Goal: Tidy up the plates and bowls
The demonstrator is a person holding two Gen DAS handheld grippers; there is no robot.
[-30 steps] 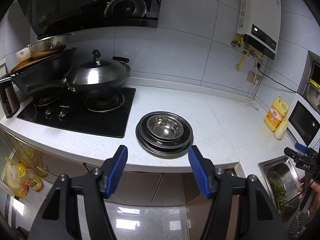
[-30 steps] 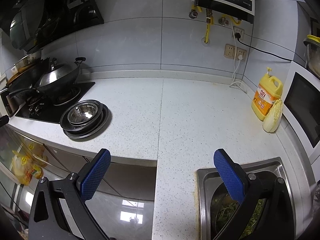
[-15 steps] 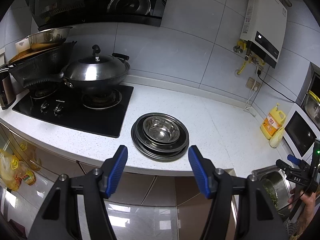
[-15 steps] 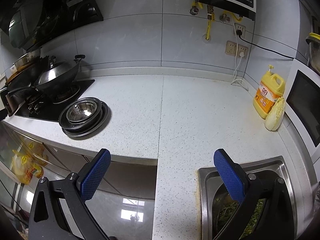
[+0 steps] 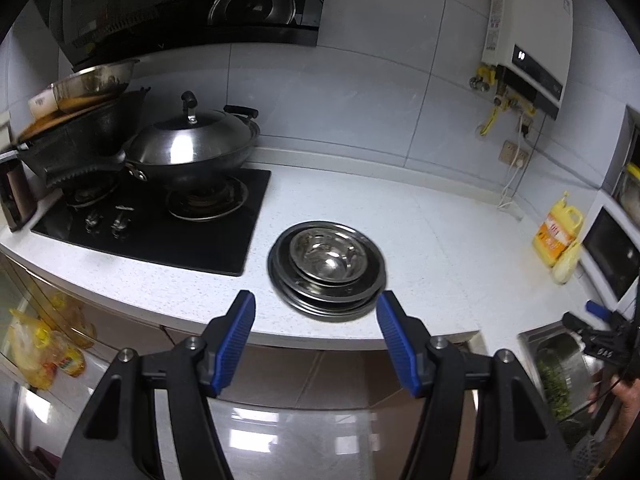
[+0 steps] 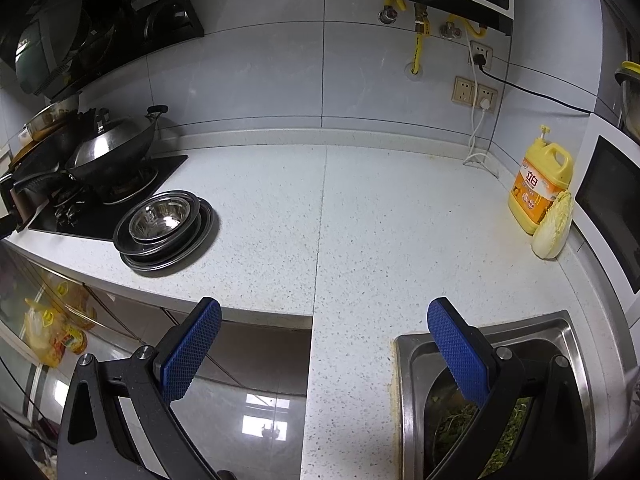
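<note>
Left tool (image 5: 316, 312), released with its pads spread wide, held off the table (image 5: 420, 216) edge; nested steel bowls and plates (image 5: 327, 266) sit just ahead, between its fingers (beside the stove (image 5: 160, 216)). Right tool (image 6: 324, 336), likewise released, hangs above the sink (image 6: 568, 332); the stack lies well to its left.

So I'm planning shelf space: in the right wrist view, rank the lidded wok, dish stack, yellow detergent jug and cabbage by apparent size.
Largest to smallest:
dish stack and lidded wok, too alike to rank
yellow detergent jug
cabbage
</note>
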